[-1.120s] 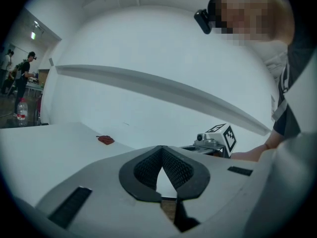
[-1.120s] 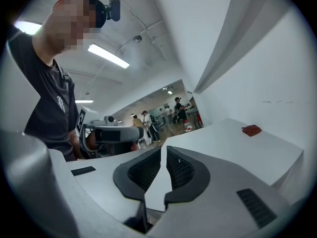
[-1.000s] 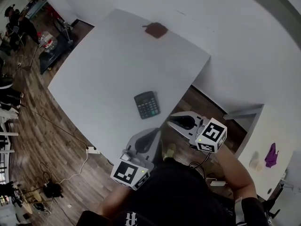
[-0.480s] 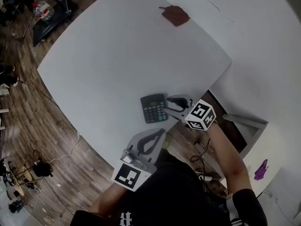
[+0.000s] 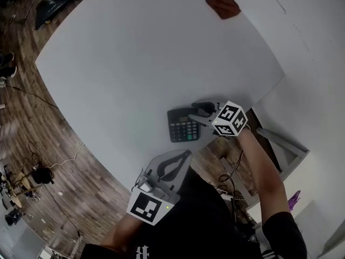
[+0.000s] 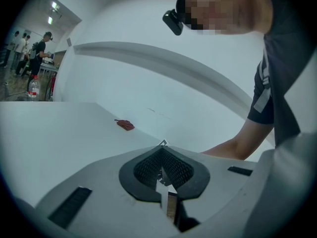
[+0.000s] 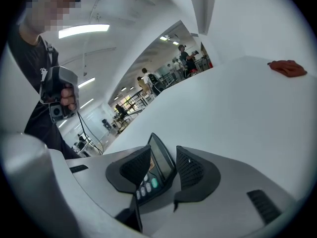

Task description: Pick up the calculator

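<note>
A dark calculator (image 5: 182,126) lies flat near the front right edge of the white table (image 5: 129,63). My right gripper (image 5: 200,112) has come in over its right end, and its jaws stand open around it. In the right gripper view the calculator (image 7: 157,166) shows between the two black pads (image 7: 194,168), with a gap on the right side. My left gripper (image 5: 185,155) hangs off the table's front edge, below the calculator. In the left gripper view this gripper (image 6: 162,156) has its pads together and nothing between them.
A small reddish-brown object (image 5: 223,5) lies at the table's far right edge, also visible in the left gripper view as the reddish-brown object (image 6: 125,125). Wooden floor (image 5: 48,161) with cables runs along the left. White walls and a lower white surface are to the right.
My right gripper came down from beyond the table's edge onto the calculator and its jaws opened around it. My left gripper sank a little and stayed off the table.
</note>
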Demonstrator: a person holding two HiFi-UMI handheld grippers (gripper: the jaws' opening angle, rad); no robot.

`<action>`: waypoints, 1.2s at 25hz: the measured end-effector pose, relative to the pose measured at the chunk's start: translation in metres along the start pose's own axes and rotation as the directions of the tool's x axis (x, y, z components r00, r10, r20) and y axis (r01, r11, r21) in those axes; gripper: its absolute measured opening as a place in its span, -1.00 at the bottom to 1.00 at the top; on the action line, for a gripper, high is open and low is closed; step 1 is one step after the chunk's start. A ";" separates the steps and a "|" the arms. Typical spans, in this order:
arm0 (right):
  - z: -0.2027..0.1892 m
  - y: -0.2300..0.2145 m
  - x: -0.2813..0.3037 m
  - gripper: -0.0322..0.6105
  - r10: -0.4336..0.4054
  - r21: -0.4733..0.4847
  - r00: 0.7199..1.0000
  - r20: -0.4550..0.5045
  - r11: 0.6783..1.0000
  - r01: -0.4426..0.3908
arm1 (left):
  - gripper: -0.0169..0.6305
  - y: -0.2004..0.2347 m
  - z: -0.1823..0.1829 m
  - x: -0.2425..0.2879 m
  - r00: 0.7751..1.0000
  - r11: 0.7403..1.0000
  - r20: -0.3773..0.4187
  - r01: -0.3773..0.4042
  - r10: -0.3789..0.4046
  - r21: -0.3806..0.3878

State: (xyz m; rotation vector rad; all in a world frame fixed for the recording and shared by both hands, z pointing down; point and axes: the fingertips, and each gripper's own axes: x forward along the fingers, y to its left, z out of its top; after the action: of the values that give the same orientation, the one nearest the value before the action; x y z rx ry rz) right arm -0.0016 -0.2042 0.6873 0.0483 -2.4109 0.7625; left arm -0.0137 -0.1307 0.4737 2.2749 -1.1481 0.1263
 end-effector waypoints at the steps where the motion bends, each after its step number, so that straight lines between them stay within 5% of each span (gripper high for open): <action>1: -0.001 -0.002 0.003 -0.44 0.009 0.004 1.000 -0.011 1.000 -0.009 | -0.93 0.002 -0.002 0.000 1.000 1.000 -0.003 -0.004 0.004 -0.007; 13: -0.003 0.002 0.023 -0.49 0.198 0.084 0.978 -0.064 0.978 -0.193 | -0.93 0.024 -0.008 0.000 0.999 0.997 -0.009 -0.045 0.045 -0.059; 23: -0.011 0.010 0.030 -0.68 0.234 0.020 0.959 -0.162 0.972 -0.233 | -0.93 0.030 -0.010 -0.002 0.998 0.996 -0.007 -0.056 0.055 -0.068; 30: -0.012 0.015 0.023 -0.75 0.323 0.142 0.941 -0.102 0.941 -0.308 | -0.93 0.029 -0.010 -0.003 0.998 0.997 -0.004 -0.055 0.055 -0.059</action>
State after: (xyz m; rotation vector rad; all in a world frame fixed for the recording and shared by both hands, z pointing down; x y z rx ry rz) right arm -0.0169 -0.1824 0.7007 -0.3363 -2.2762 1.0289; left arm -0.0360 -0.1366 0.4940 2.1916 -1.1978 0.1154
